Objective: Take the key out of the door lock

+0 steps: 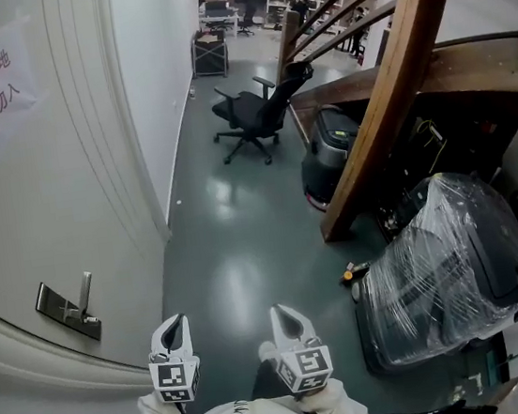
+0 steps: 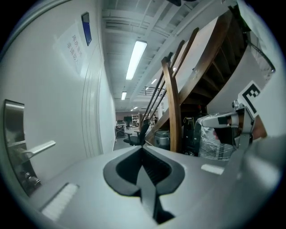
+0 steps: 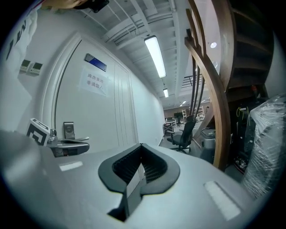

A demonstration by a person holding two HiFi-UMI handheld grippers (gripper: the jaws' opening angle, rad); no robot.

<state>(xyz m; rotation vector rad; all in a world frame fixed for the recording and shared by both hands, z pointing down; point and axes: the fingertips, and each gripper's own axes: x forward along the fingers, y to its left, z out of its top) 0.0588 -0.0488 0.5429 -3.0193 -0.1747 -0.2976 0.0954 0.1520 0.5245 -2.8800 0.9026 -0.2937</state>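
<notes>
Key hardly discernible under handle [image 1: 85, 292] on lock plate [image 1: 57, 305]; left tongs [image 1: 171, 325] and right tongs [image 1: 288, 316] fully closed, empty, parked short of plate, presumably pending approach.

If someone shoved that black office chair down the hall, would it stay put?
Probably not: the office chair has a star base, likely wheeled, on a glossy floor, so it should roll. Its back leans far, so a high push may swivel or tip it.
</notes>
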